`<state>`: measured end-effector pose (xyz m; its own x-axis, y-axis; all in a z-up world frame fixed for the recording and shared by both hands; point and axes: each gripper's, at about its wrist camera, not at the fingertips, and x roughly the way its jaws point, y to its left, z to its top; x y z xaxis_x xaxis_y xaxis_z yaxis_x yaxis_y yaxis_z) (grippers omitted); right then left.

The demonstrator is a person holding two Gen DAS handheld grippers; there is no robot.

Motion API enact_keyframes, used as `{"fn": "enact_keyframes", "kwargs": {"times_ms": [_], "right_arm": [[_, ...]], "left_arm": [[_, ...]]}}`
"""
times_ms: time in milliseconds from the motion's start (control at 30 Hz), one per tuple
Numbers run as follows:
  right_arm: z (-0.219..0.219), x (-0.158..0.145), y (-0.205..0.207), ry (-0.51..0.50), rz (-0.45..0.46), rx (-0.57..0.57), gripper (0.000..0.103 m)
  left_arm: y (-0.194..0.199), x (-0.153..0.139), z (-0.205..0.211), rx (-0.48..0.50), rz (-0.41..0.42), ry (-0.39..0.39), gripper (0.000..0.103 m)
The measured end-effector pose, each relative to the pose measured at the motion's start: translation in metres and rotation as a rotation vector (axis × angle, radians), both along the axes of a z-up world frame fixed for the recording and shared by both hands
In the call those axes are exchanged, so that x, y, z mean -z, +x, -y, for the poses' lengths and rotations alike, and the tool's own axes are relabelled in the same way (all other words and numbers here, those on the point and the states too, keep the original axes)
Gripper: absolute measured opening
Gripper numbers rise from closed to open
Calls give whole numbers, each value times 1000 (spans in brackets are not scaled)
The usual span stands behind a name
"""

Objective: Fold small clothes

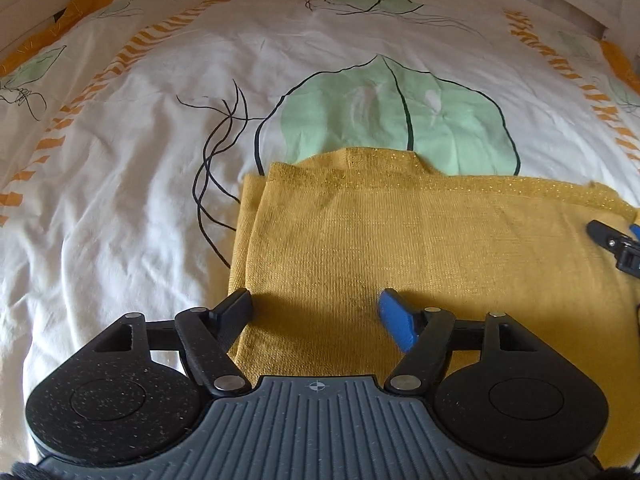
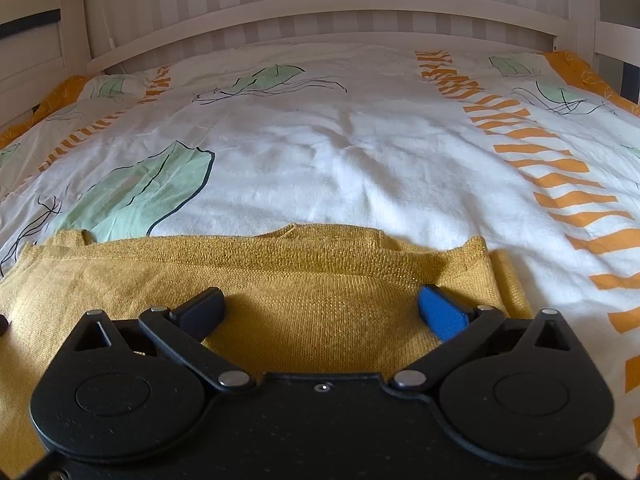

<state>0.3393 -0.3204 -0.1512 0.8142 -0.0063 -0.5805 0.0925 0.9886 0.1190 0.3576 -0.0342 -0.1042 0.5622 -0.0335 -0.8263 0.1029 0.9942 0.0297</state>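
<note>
Our left gripper (image 1: 316, 306) hangs with its jaws spread wide, nothing clamped, over the left part of the mustard-yellow knitted garment (image 1: 400, 248). The garment lies folded flat on the white bedcover (image 1: 140, 200) printed with green leaves and orange stripes. Our right gripper (image 2: 322, 308) is also parted and holds nothing, above the garment's right part, near its neckline.

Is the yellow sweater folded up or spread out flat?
Folded, at least partly: the yellow sweater shows doubled layers along its left edge and lies as a neat rectangle on the bedspread.
</note>
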Motion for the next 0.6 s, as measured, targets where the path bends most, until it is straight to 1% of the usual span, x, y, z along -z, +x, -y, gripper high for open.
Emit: {"fn": "enact_keyframes", "kwargs": {"times_ms": [133,233,433,600], "right_arm": [[0,0,0,1,1,0,103],[0,0,1,2,0,-1,103],[1,0,1,3,1,0,103],[1,0,1,4,1,0,103]], "left_arm": [[3,3,-5,-20,-23,-32,75],[3,5,-8,-22,-25,-50,76],[-1,7,-5,-25,-3,-45,79],[3,9,-5,-22,-16,-50,83]]}}
